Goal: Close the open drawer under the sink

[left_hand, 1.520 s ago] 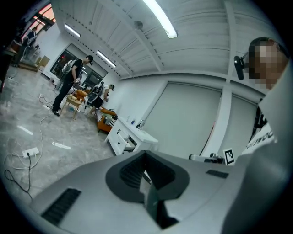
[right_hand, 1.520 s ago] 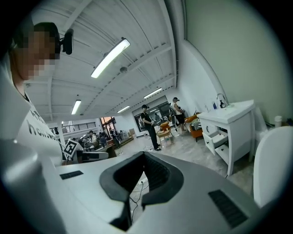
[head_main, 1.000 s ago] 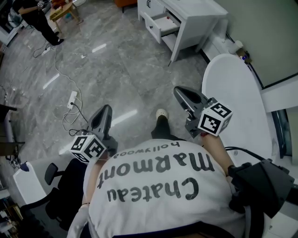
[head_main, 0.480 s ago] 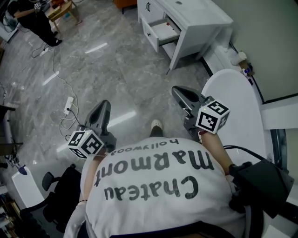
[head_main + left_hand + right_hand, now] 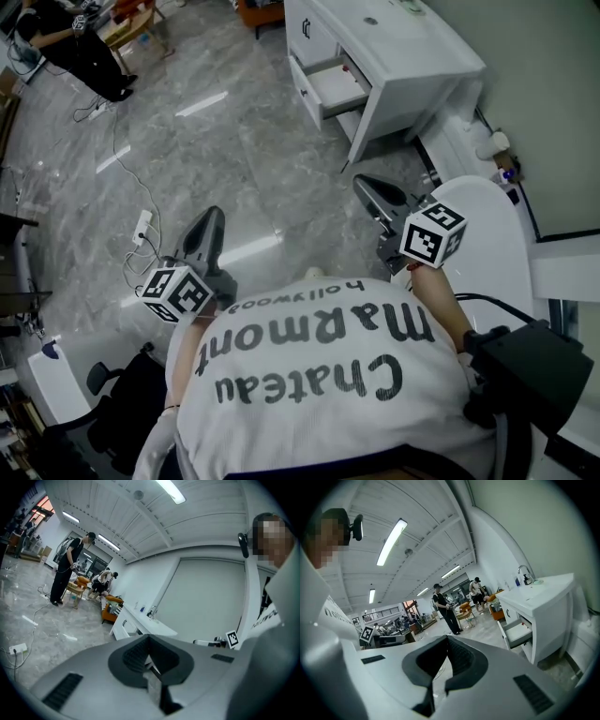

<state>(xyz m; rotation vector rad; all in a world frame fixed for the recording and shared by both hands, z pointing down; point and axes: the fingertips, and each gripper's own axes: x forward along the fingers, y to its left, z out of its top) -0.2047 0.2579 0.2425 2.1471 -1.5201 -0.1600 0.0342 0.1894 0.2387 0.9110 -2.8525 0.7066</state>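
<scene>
The white sink cabinet (image 5: 403,66) stands ahead at the upper right of the head view, and its open drawer (image 5: 330,82) sticks out toward the floor on the left. The right gripper view shows the same drawer (image 5: 513,632) pulled out below the basin and tap (image 5: 525,571). My left gripper (image 5: 210,221) and right gripper (image 5: 367,186) are held out in front of the person's chest, well short of the cabinet, pointing roughly level. On both the jaws meet at the tips, shut on nothing. In the left gripper view the cabinet (image 5: 140,623) is small and far off.
A white rounded tub (image 5: 497,244) lies close at the right, beside the right gripper. A cable and power strip (image 5: 142,225) lie on the grey marble floor to the left. A person in black (image 5: 80,47) stands at the far left. Office chair (image 5: 103,375) at lower left.
The person has walked toward the cabinet: it and the open drawer now sit lower and larger in the head view. Both grippers were carried forward, still shut.
</scene>
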